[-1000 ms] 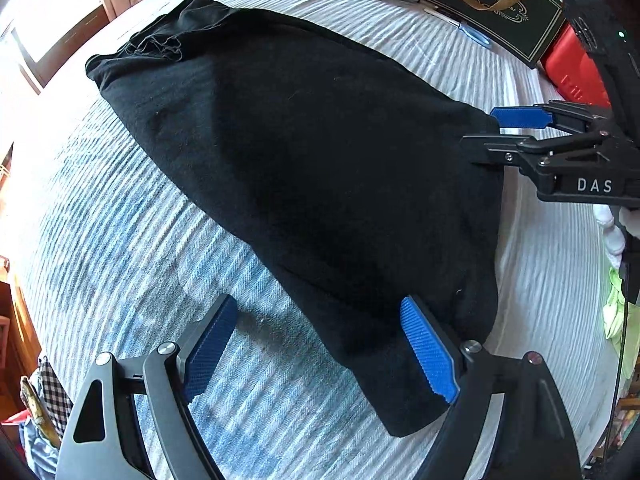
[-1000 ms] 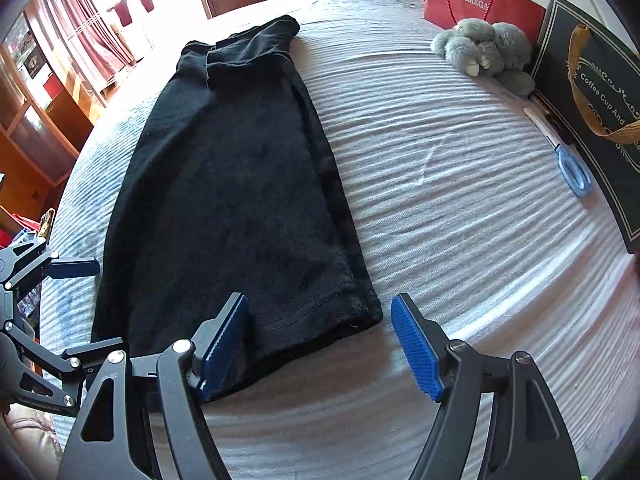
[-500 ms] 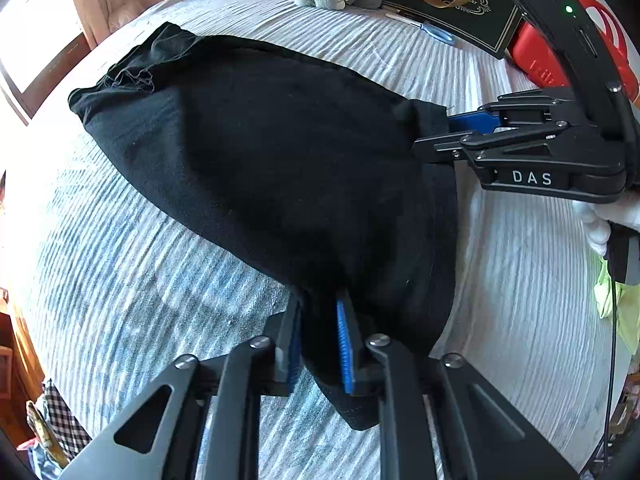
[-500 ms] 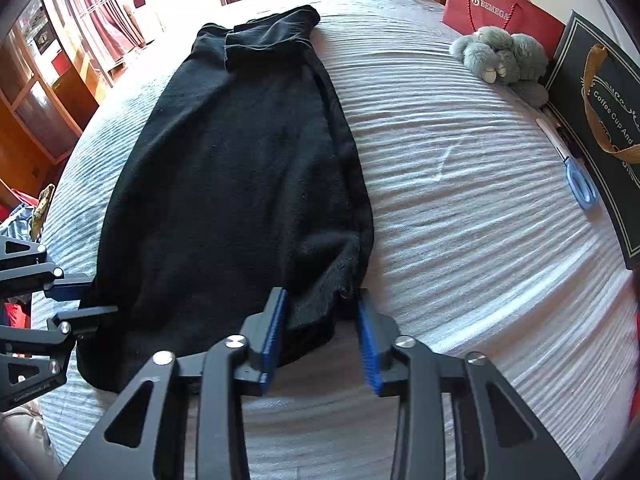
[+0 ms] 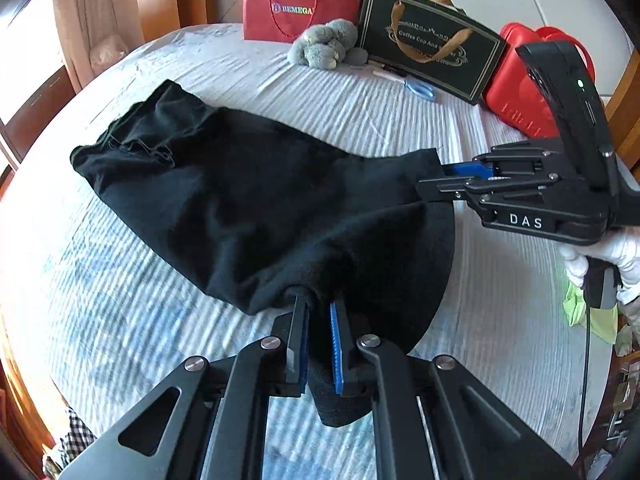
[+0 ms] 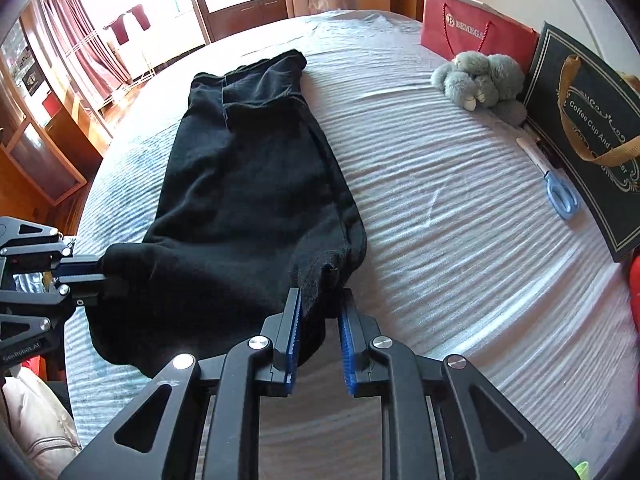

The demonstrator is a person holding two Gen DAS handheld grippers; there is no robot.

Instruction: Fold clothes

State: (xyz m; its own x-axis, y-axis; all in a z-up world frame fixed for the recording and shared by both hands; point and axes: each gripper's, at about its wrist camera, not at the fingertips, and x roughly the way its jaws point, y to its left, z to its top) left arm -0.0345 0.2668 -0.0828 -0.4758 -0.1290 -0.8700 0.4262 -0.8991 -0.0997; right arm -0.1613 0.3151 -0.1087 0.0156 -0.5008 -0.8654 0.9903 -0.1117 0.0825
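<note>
A long black garment (image 5: 248, 200) lies lengthwise on the white striped bed (image 5: 100, 300); it also shows in the right wrist view (image 6: 248, 184). My left gripper (image 5: 318, 312) is shut on one near corner of its hem. My right gripper (image 6: 318, 304) is shut on the other near corner and also shows in the left wrist view (image 5: 444, 180). The near end is lifted off the bed and sags between the two grippers. The far end, with its bunched folds, still rests on the bed.
At the head of the bed stand a red paper bag (image 6: 472, 32), a grey plush toy (image 6: 480, 80), a dark gift bag (image 6: 592, 132), blue-handled scissors (image 6: 560, 196) and a red case (image 5: 532, 92). Wooden furniture is past the left bed edge (image 6: 44, 168).
Both grippers went from open to shut on the garment's near corners and have lifted that end off the bed, moving it toward the far end.
</note>
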